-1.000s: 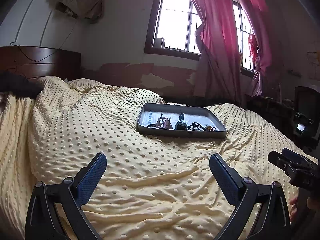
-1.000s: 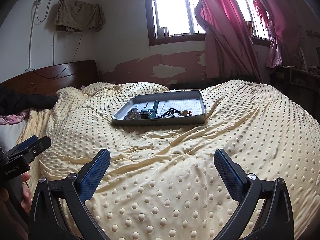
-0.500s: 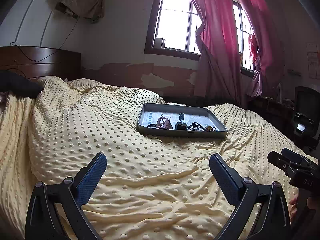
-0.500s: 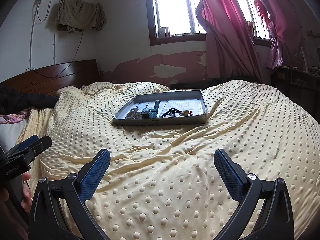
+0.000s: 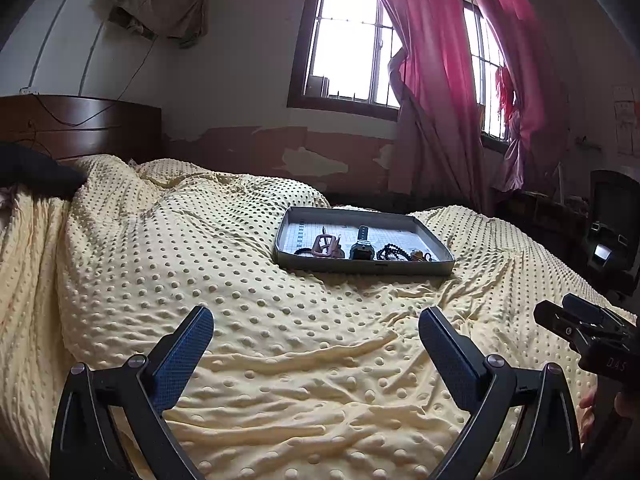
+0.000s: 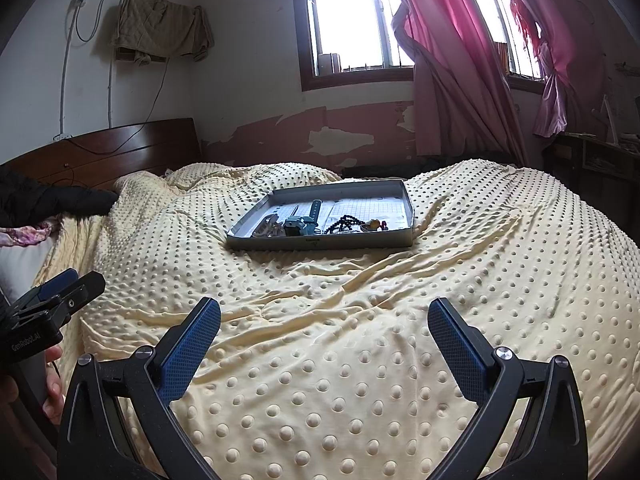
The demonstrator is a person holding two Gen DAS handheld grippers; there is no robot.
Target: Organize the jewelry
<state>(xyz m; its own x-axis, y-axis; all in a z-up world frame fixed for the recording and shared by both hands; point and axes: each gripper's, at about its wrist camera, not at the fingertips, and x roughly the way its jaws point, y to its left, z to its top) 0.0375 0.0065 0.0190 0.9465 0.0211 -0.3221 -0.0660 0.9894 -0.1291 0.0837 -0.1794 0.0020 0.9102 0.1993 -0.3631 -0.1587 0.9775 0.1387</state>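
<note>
Barely anything has moved since a second ago: both views hold the same framing, only a slight drift, and the tray contents sit as they did. Left gripper (image 5: 316,330) hovers low over the yellow dotted blanket (image 5: 168,264), jaws spread wide, nothing between them. Right gripper (image 6: 324,320) is the same: wide apart, empty, low over the blanket, with the left unit showing at its left edge. Both point at the grey tray (image 5: 362,266), which rests on the bed well ahead of them, out of reach.

Jewelry is all inside the tray, bunched along its near wall: a watch (image 5: 361,245) with its strap running toward the far wall, a pinkish-brown buckle piece (image 5: 325,245) just left of it, a dark bead string (image 5: 390,251) just right, and a small yellowish trinket (image 6: 374,224) beyond the beads. A dark loop sits at the far left, too small to tell. Items look close or touching; exact contact unclear.

Judgement: wide jaws and squared-up aim suit either approaching the tray to sort pieces or backing off once they are laid in. Pictures don't settle which.
</note>
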